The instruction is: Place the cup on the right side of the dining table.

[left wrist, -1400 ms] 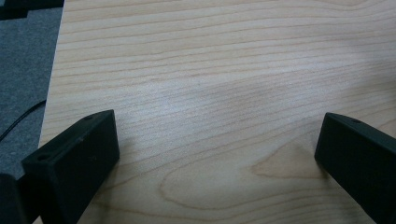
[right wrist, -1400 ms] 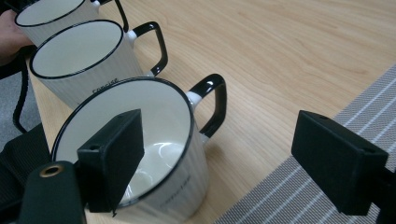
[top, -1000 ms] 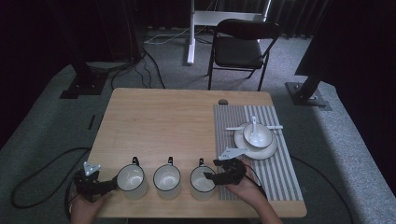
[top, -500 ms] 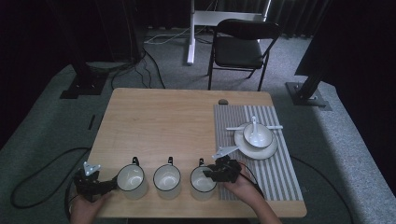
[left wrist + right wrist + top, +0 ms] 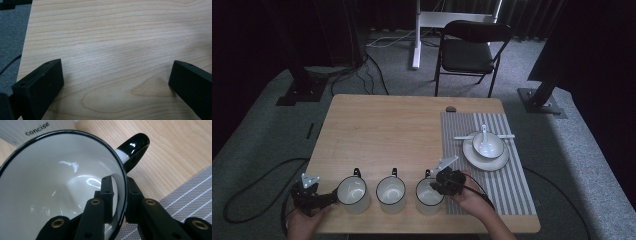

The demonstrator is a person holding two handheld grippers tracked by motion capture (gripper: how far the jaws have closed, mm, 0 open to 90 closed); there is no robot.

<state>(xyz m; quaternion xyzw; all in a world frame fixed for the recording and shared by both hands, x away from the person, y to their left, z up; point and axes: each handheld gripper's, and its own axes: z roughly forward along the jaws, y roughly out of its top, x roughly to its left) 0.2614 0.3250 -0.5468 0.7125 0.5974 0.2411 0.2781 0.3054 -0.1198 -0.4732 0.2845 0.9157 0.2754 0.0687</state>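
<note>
Three white mugs with black rims stand in a row near the table's front edge: a left mug (image 5: 353,194), a middle mug (image 5: 391,192) and a right mug (image 5: 429,195). My right gripper (image 5: 444,184) is shut on the right mug's rim (image 5: 122,182), one jaw inside the cup and one outside, just below its black handle (image 5: 132,147). My left gripper (image 5: 318,196) rests at the table's front left corner beside the left mug. Its jaws stand wide open (image 5: 115,75) over bare wood with nothing between them.
A grey striped mat (image 5: 507,185) covers the table's right side, bearing a plate (image 5: 486,159), a bowl (image 5: 488,145) and a spoon. A small dark object (image 5: 451,108) lies at the mat's far corner. A folding chair (image 5: 469,52) stands beyond the table.
My right gripper has shifted a little to the left, from the mat's edge onto the right mug's rim. The left gripper and the mugs have stayed put.
</note>
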